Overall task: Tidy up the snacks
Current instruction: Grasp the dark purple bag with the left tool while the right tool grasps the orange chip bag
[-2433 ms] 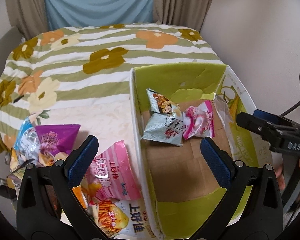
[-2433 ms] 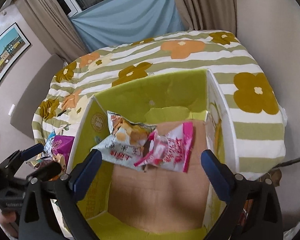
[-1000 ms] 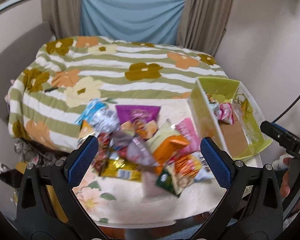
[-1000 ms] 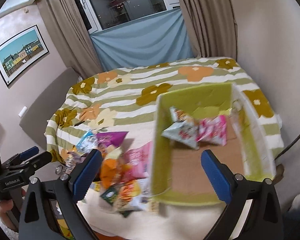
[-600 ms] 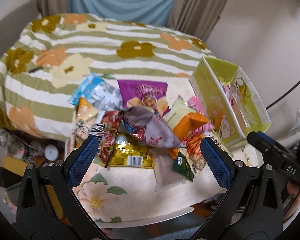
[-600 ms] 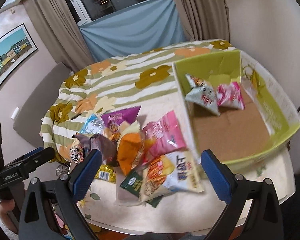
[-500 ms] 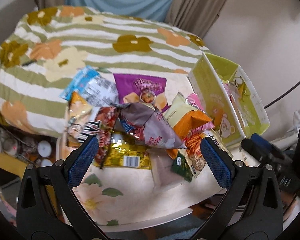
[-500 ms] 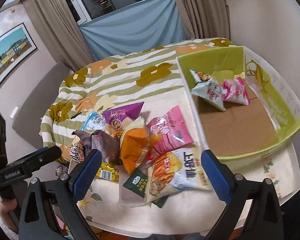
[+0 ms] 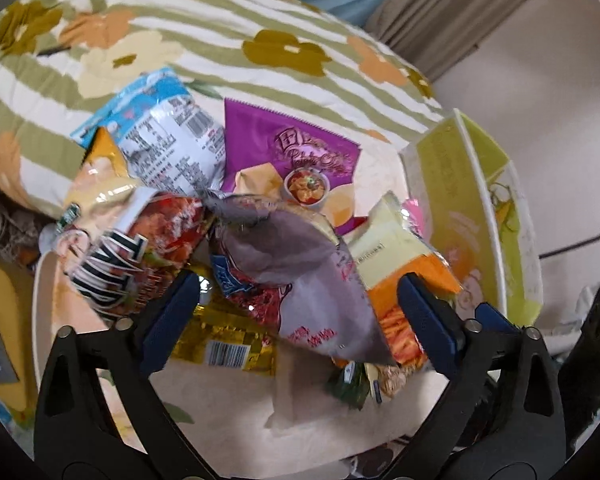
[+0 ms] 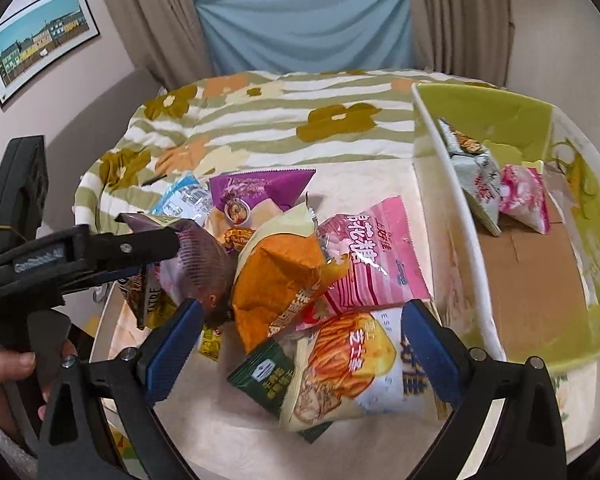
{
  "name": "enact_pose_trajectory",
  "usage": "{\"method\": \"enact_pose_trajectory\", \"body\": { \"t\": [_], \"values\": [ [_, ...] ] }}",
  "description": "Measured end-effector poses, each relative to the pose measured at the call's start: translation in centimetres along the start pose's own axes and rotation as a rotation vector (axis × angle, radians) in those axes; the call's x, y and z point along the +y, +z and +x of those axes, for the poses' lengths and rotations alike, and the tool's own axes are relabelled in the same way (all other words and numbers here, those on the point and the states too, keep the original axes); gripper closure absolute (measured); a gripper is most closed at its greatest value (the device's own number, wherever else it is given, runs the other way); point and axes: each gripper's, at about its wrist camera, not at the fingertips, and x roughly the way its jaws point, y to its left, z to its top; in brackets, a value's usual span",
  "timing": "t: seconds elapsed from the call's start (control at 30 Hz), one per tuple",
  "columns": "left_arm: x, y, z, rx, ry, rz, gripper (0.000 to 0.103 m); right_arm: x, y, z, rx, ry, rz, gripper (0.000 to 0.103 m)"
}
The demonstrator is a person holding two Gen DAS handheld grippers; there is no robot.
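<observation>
A pile of snack bags lies on the table: a grey-purple bag [image 9: 300, 280], a purple chip bag [image 9: 296, 160], a blue-white bag [image 9: 168, 128], an orange bag [image 10: 284, 276], a pink bag [image 10: 368, 256] and a white-orange bag [image 10: 348, 364]. My left gripper [image 9: 298, 320] is open just above the grey-purple bag, which shows in the right wrist view [image 10: 200, 264]. My right gripper [image 10: 298, 344] is open over the white-orange bag. A green cardboard box [image 10: 480, 120] at the right holds a grey packet [image 10: 476, 176] and a pink packet [image 10: 524, 196].
The table carries a cream cloth [image 10: 236, 440]; behind it is a bed with a striped floral cover [image 10: 280, 120]. A wall stands close at the right. The box wall [image 9: 444, 184] borders the pile. A cable [image 9: 580, 244] runs at the right.
Both grippers have swung from over the box to the snack pile and dropped closer to it. The left gripper now hovers at the grey-purple bag. Both stay open.
</observation>
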Motion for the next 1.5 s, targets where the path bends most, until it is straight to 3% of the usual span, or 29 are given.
{"method": "enact_pose_trajectory", "body": {
  "t": [0.17, 0.3, 0.53, 0.77, 0.93, 1.37, 1.4, 1.5],
  "values": [
    [0.2, 0.3, 1.9, 0.018, 0.037, -0.071, 0.022, -0.2, 0.6, 1.6, 0.029, 0.024, -0.068, 0.004],
    [0.4, 0.3, 2.8, 0.045, 0.071, -0.099, 0.04, 0.0, 1.0, 2.4, 0.037, 0.028, -0.138, 0.004],
    [1.3, -0.3, 2.7, 0.056, 0.049, -0.121, 0.05, 1.6, 1.4, 3.4, 0.035, 0.029, -0.264, 0.005],
    [1.2, -1.4, 1.3, 0.042, 0.057, -0.09, 0.054, 1.8, 1.9, 5.5, 0.059, 0.077, -0.307, 0.008],
    [0.6, -2.4, 0.5, 0.034, 0.083, -0.024, 0.054, 1.8, 2.1, 7.0, 0.082, 0.112, -0.318, 0.017],
    [0.9, -3.0, 0.0, 0.03, 0.048, 0.015, 0.054, 2.9, 2.4, 8.9, 0.081, 0.154, -0.34, 0.021],
    [1.0, -2.9, 0.0, 0.03, 0.046, 0.017, 0.054, 3.1, 2.4, 8.9, 0.078, 0.146, -0.355, 0.029],
    [1.1, -2.9, -0.1, 0.03, 0.043, 0.024, 0.054, 3.9, 2.1, 8.6, 0.058, 0.125, -0.412, 0.039]
  ]
}}
